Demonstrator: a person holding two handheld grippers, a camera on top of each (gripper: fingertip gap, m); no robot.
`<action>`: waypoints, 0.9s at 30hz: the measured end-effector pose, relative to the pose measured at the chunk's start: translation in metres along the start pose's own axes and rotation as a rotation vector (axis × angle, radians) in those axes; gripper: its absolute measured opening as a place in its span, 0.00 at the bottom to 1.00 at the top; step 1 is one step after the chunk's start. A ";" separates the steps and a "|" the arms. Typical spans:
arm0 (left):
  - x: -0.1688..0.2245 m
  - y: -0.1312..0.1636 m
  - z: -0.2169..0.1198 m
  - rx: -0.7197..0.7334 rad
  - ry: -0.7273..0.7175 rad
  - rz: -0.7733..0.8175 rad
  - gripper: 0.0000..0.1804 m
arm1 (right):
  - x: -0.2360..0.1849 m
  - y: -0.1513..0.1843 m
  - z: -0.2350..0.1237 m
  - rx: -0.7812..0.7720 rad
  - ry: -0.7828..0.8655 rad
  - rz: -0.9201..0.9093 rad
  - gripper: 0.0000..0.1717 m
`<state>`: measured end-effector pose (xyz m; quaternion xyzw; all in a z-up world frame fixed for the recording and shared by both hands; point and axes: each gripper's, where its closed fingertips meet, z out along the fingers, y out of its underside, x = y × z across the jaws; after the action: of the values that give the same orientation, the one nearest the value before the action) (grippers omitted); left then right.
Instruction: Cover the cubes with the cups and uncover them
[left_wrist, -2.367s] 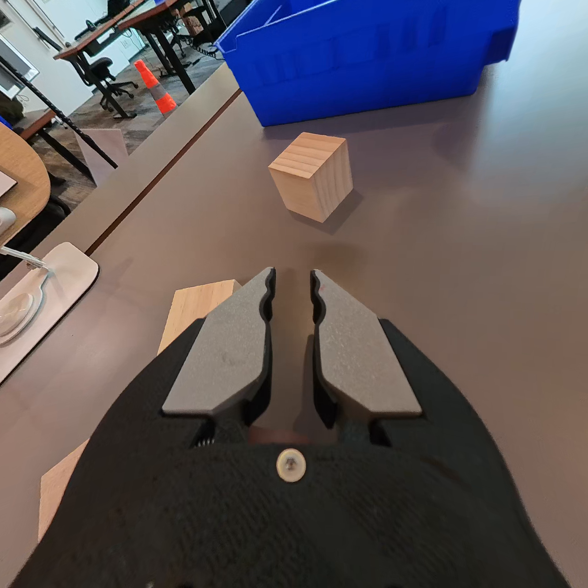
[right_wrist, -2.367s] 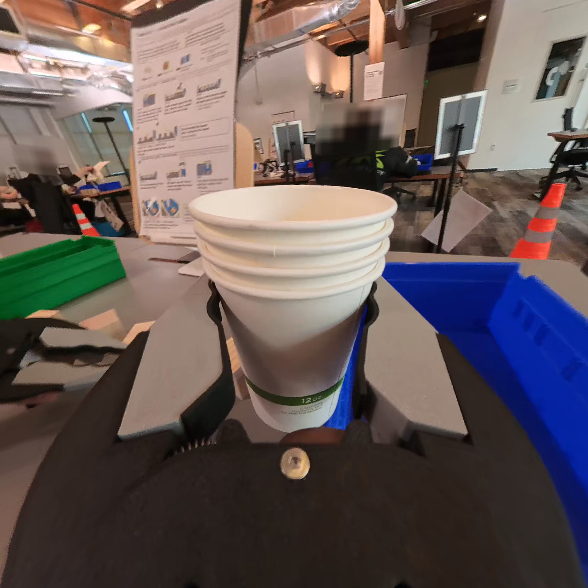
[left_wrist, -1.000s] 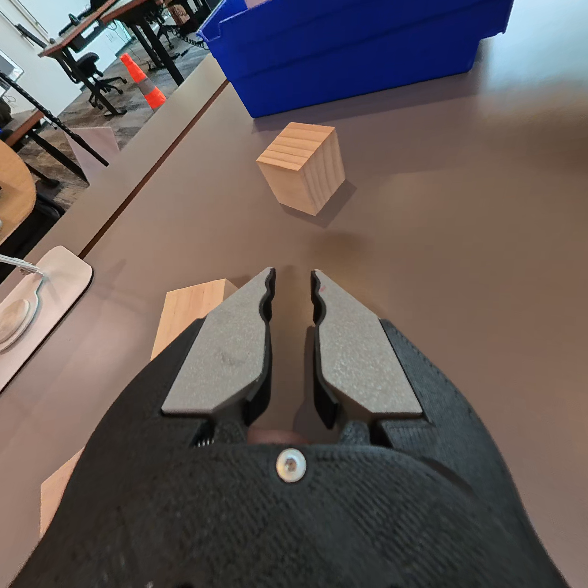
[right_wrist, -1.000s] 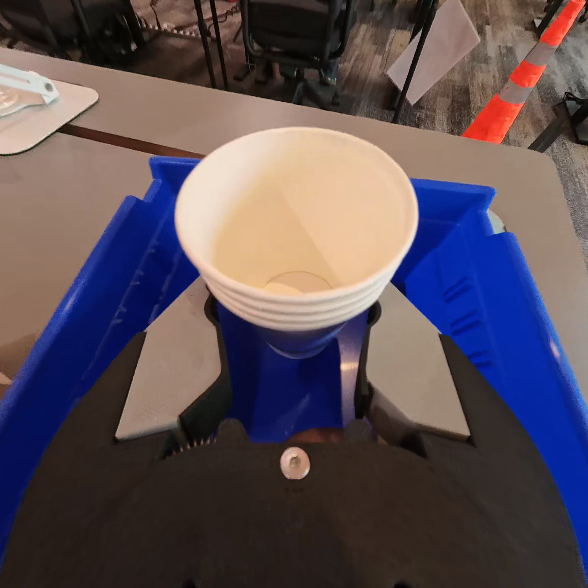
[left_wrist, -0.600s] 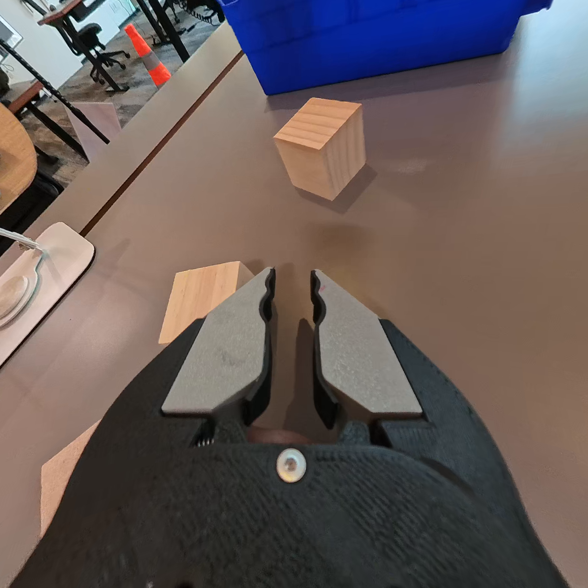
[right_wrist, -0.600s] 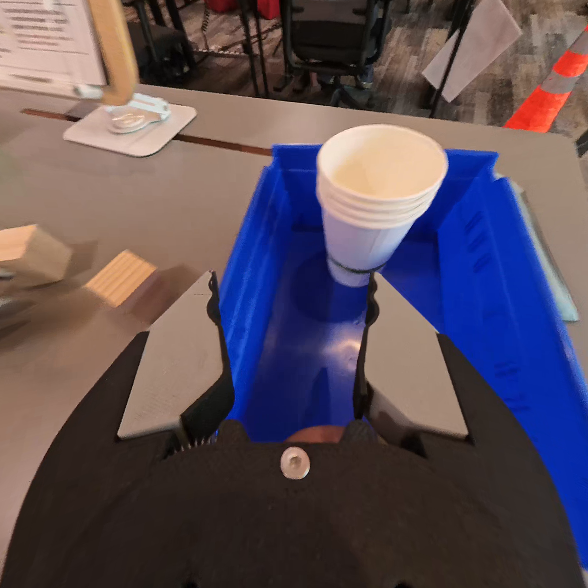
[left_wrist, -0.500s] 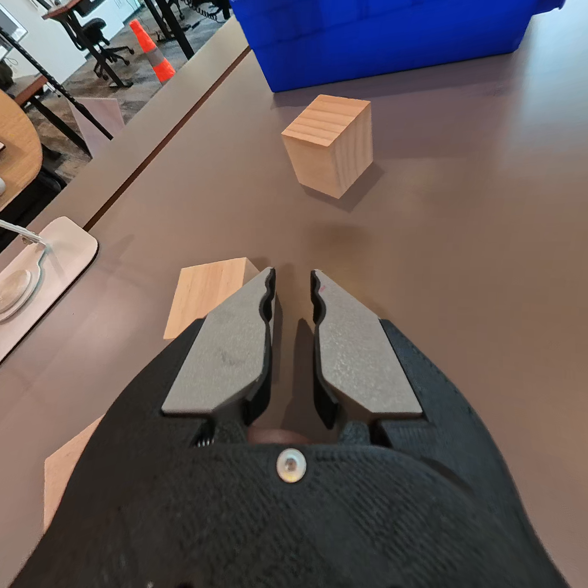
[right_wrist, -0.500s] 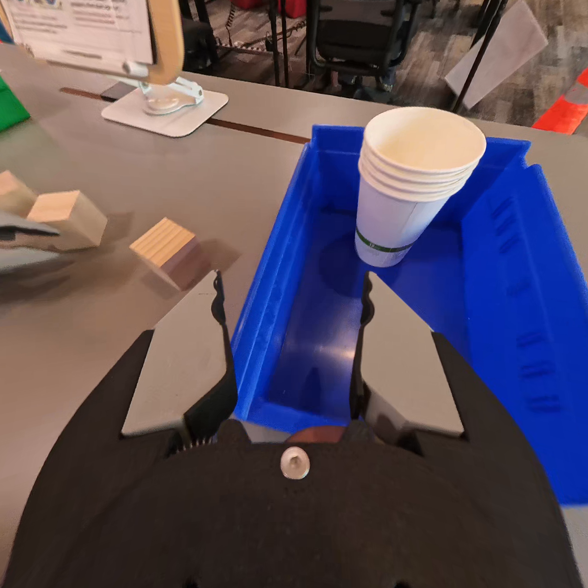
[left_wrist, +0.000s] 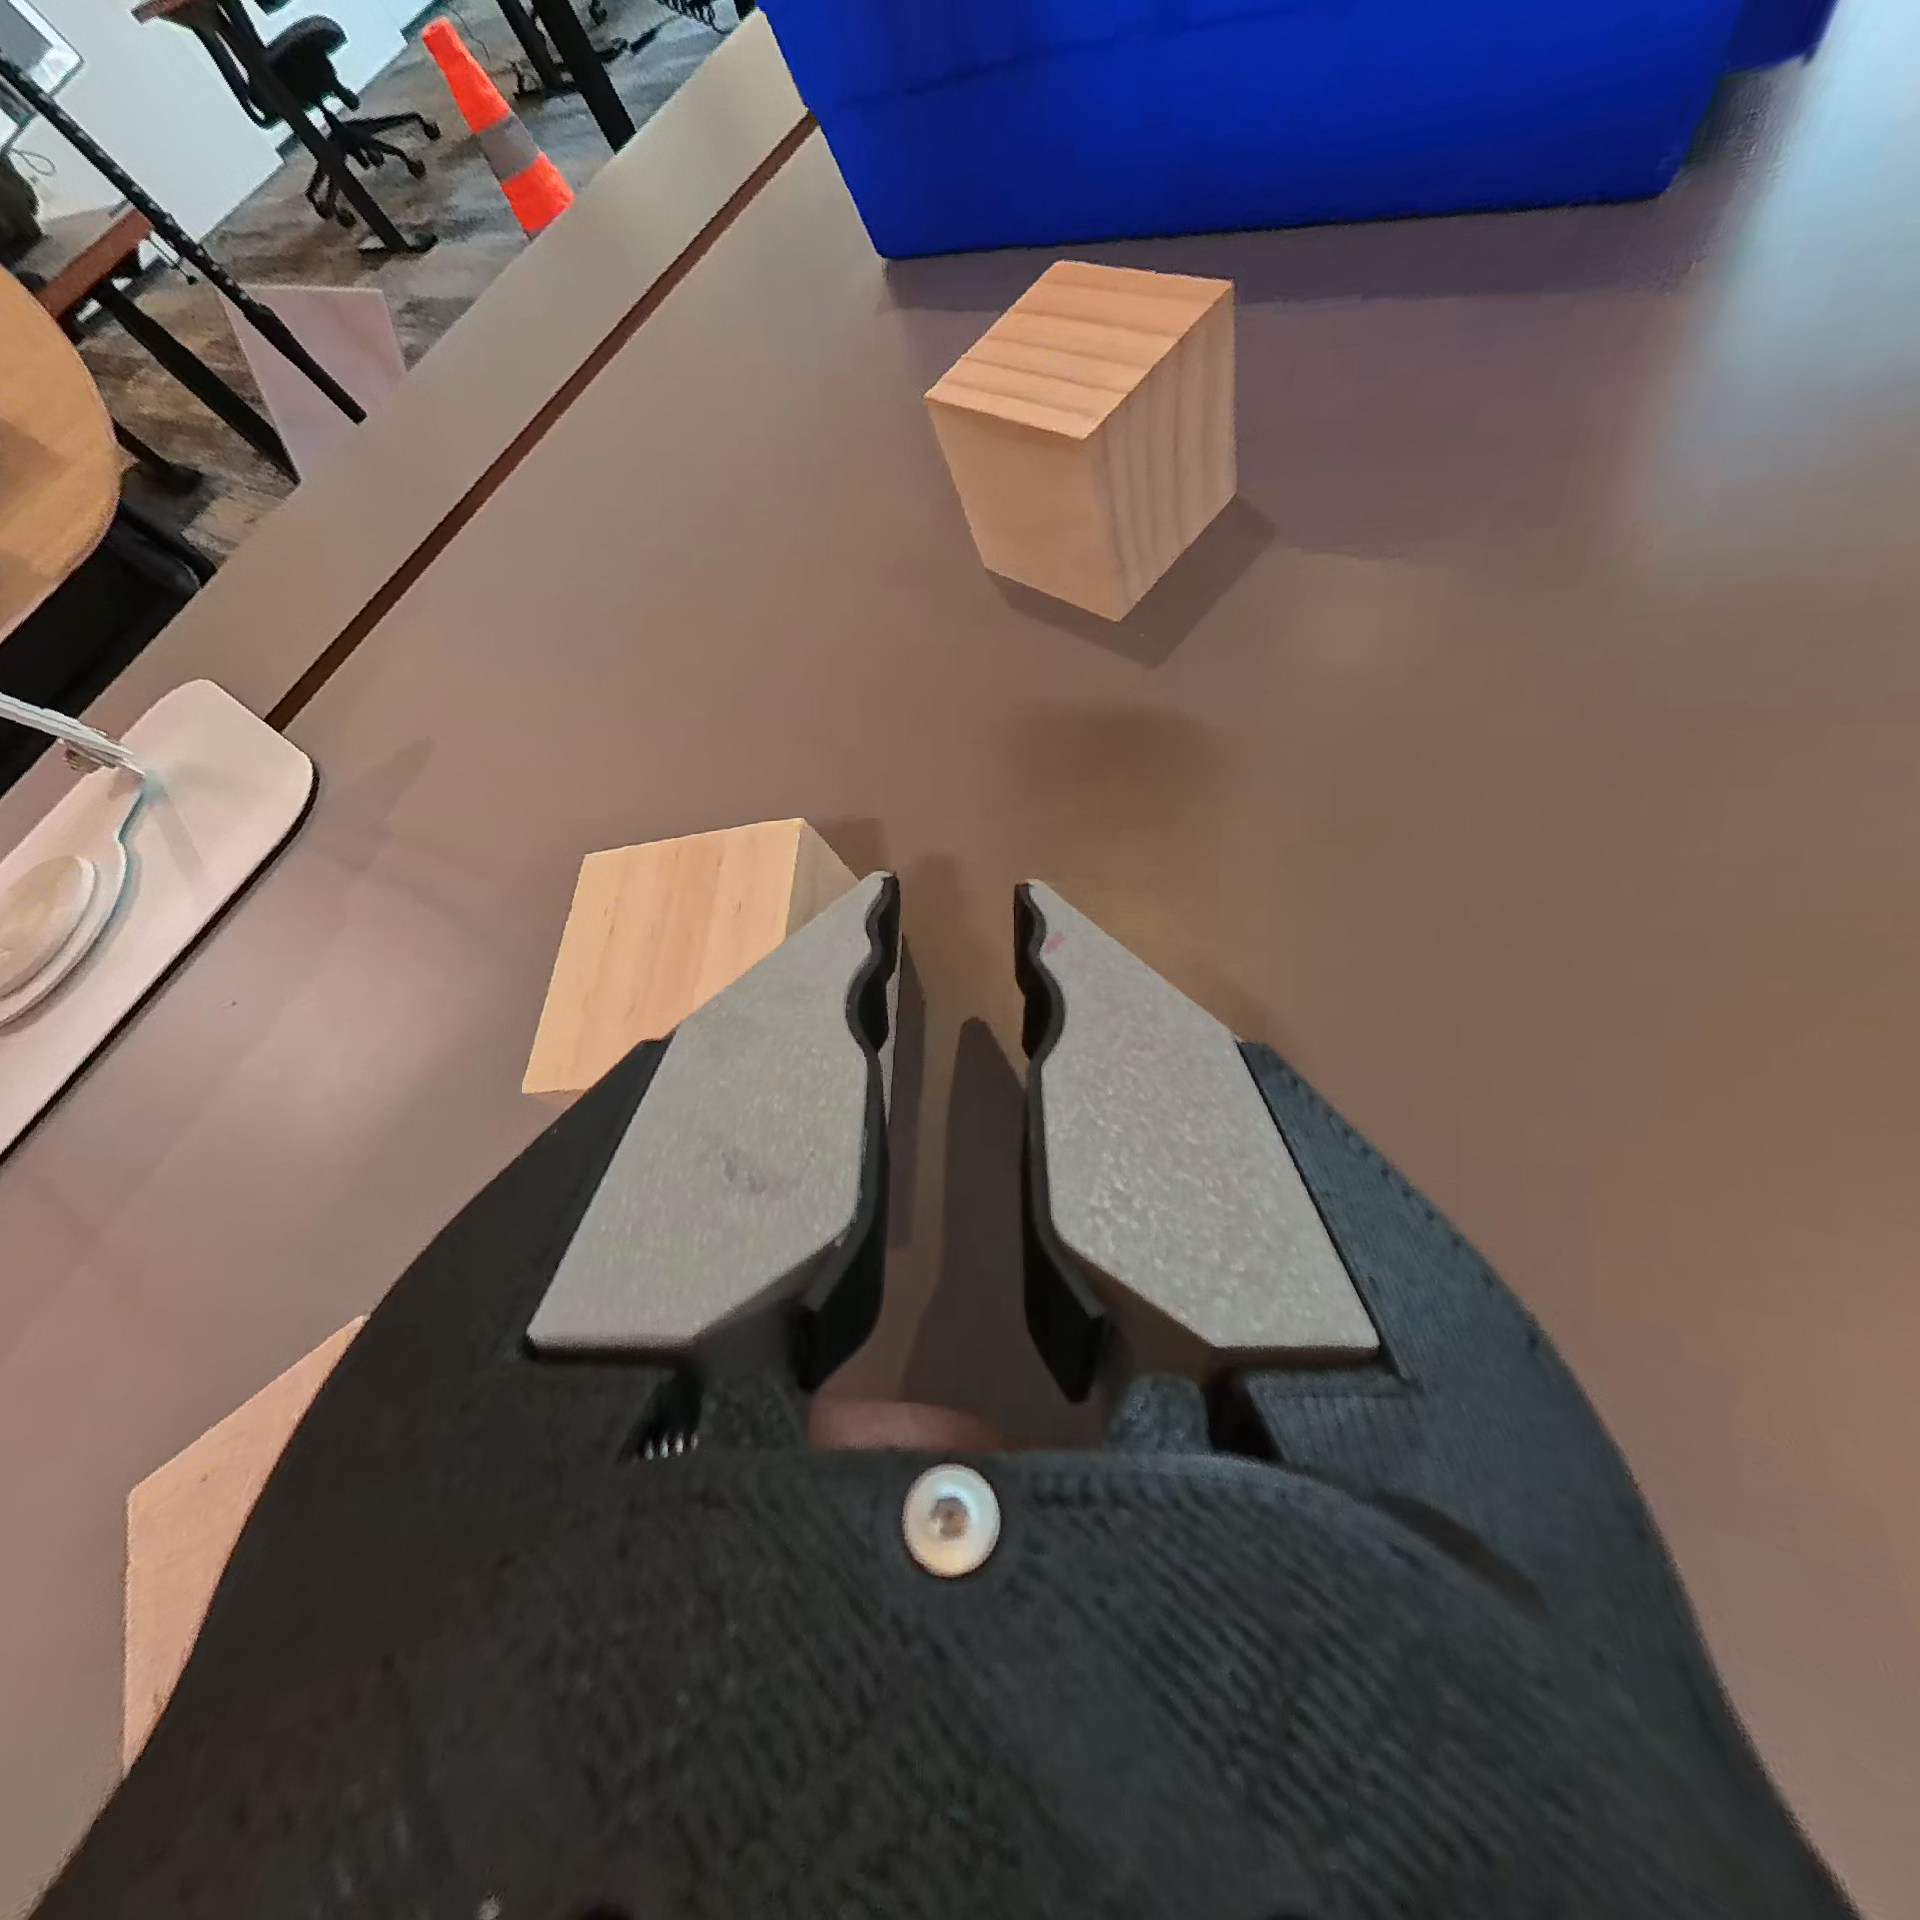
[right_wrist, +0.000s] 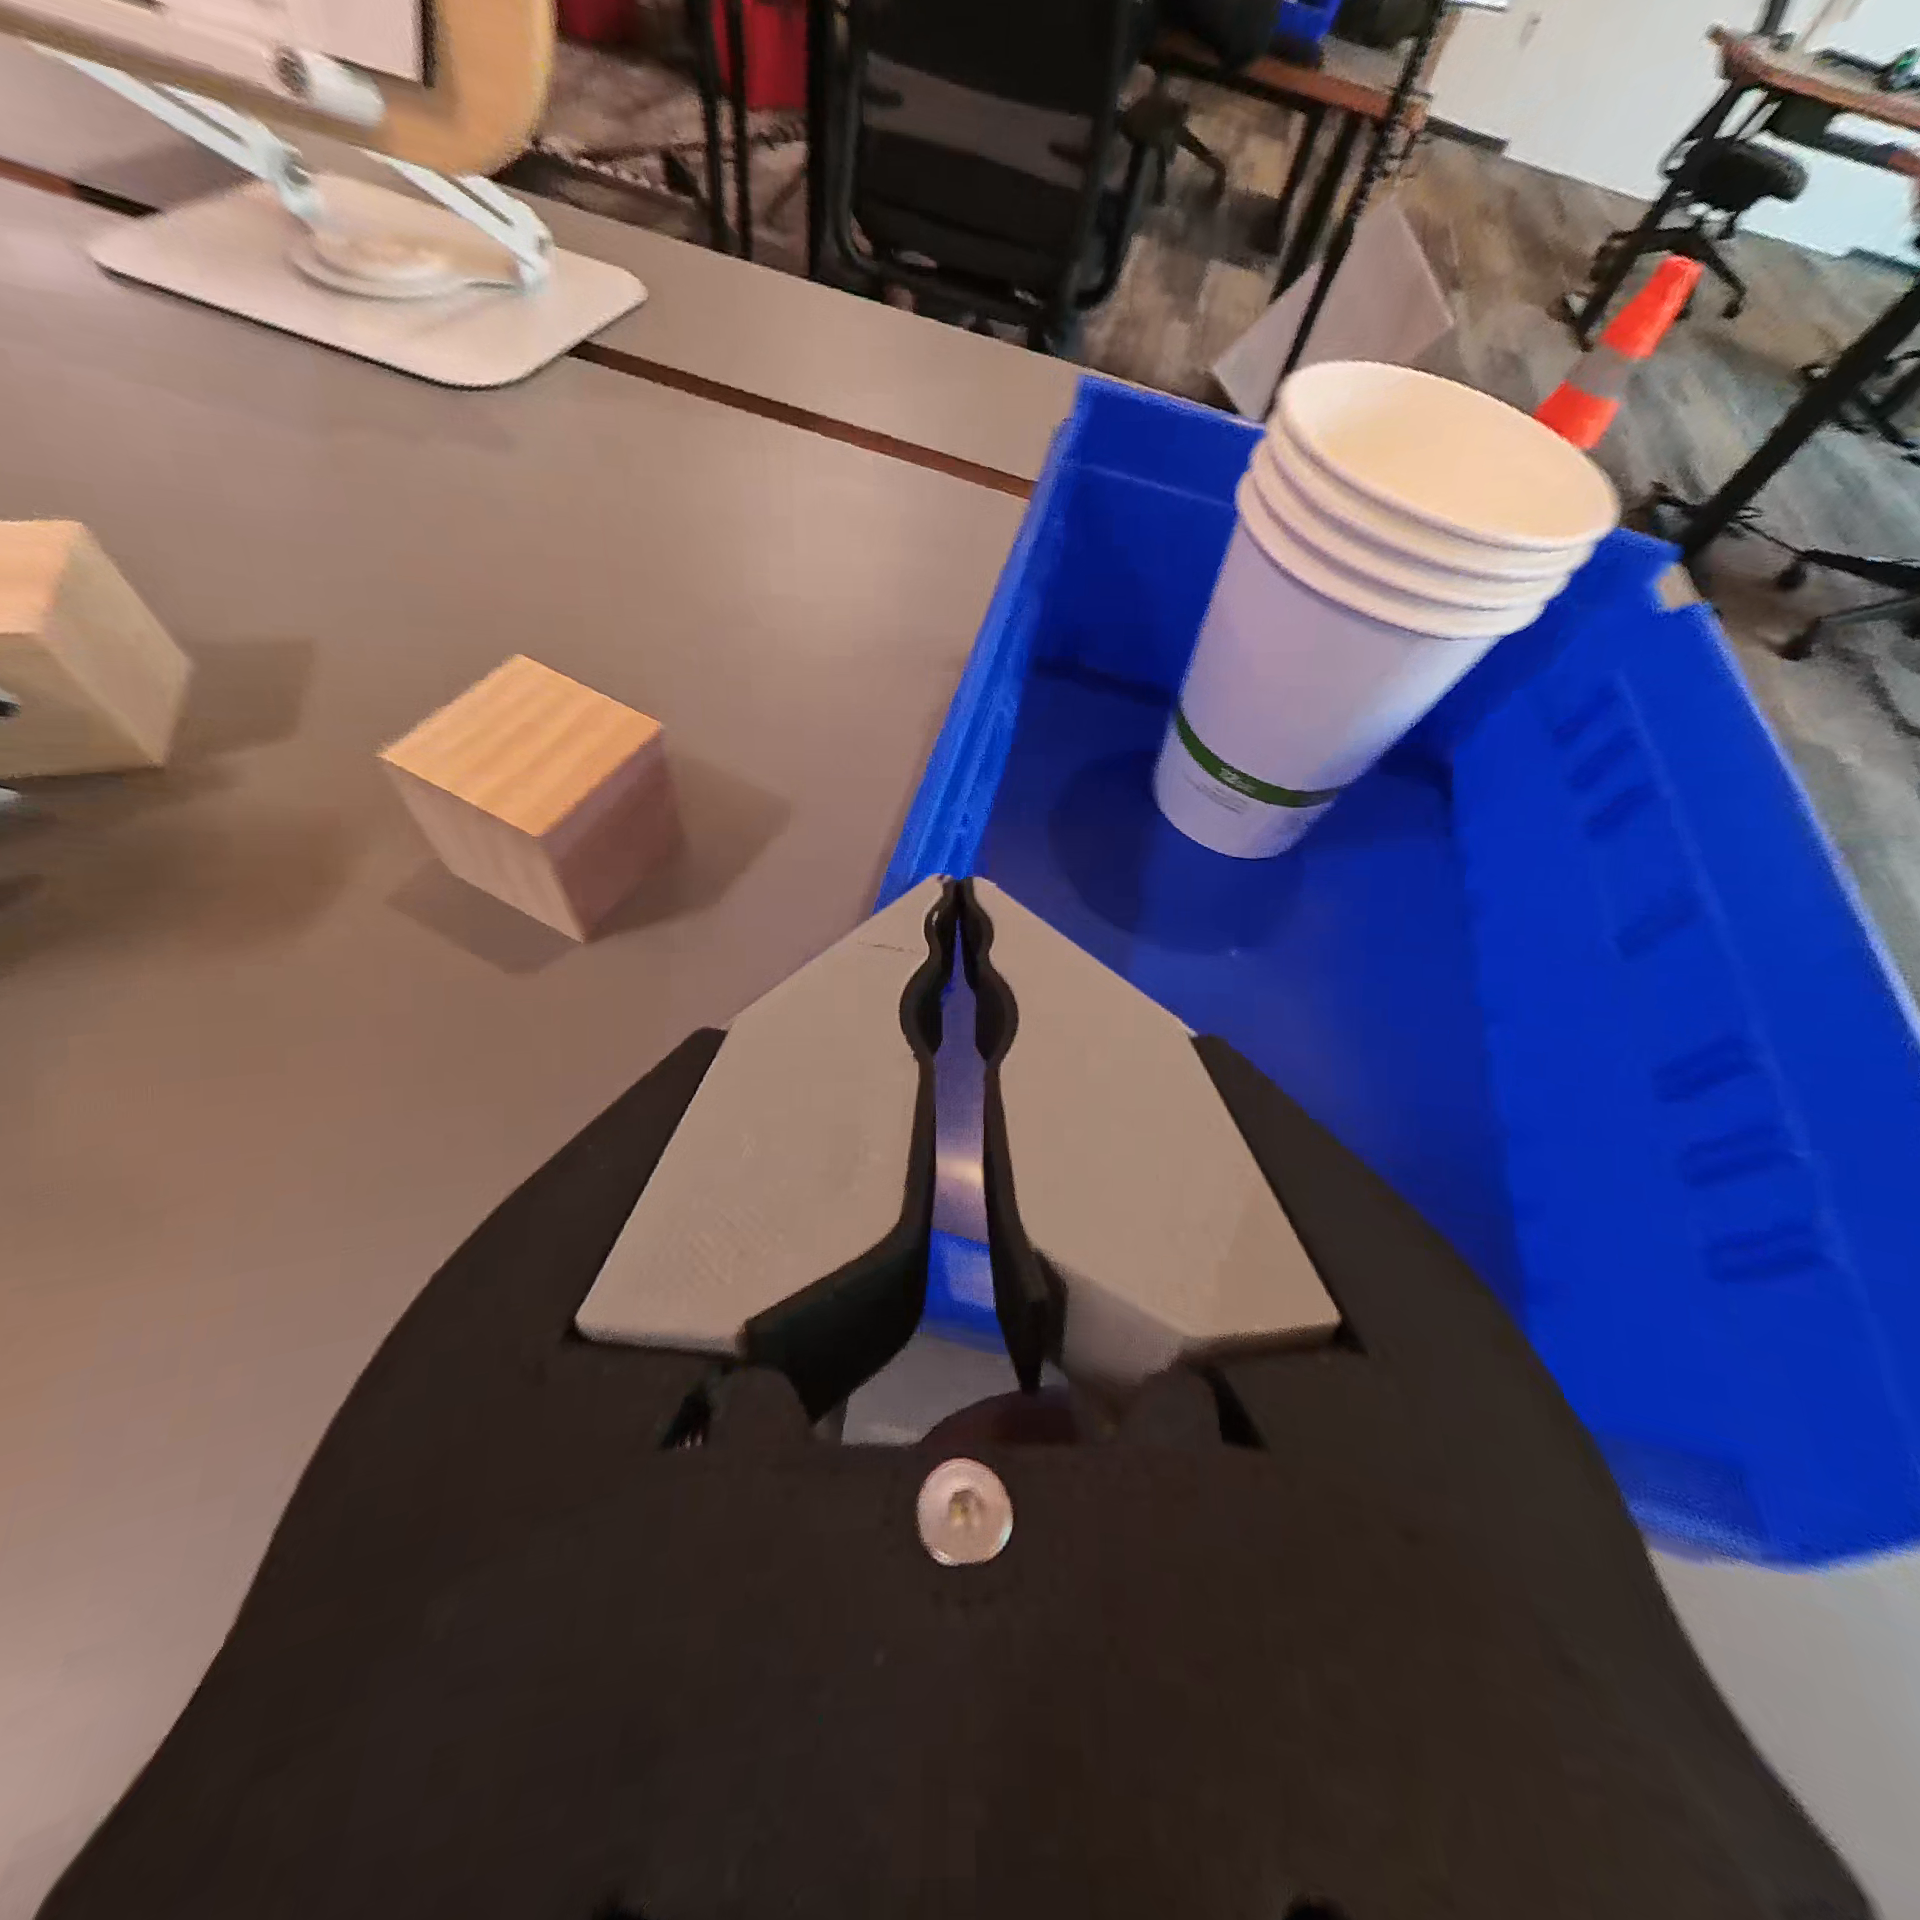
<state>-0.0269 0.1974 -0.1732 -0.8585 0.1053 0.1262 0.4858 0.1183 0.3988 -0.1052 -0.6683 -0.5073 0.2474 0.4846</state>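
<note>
The left gripper's body covers most of two wooden cubes (left_wrist: 665, 935) (left_wrist: 218, 1455). Top edge crops the blue bin (left_wrist: 1247, 125). In the right wrist view, a cube (right_wrist: 73, 655) is cut by the left edge and the stand (right_wrist: 343, 260) is blurry.

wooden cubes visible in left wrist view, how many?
3. One cube stands near the blue bin; a second lies just left of the left gripper; a third is partly hidden at the gripper body's lower left. More may be hidden.
</note>
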 end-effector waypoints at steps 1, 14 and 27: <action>0.000 0.000 0.000 -0.002 0.001 -0.001 0.11 | -0.006 -0.001 0.002 0.000 -0.029 0.007 0.00; 0.004 -0.001 0.001 -0.001 0.015 0.015 0.11 | -0.035 -0.072 -0.022 0.204 -0.067 -0.010 0.34; 0.003 0.001 0.001 -0.012 0.021 0.009 0.12 | -0.133 -0.027 0.050 -0.561 -0.577 -0.817 0.44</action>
<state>-0.0247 0.1977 -0.1759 -0.8620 0.1137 0.1200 0.4791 0.0168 0.2969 -0.1228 -0.4266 -0.8823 0.0682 0.1869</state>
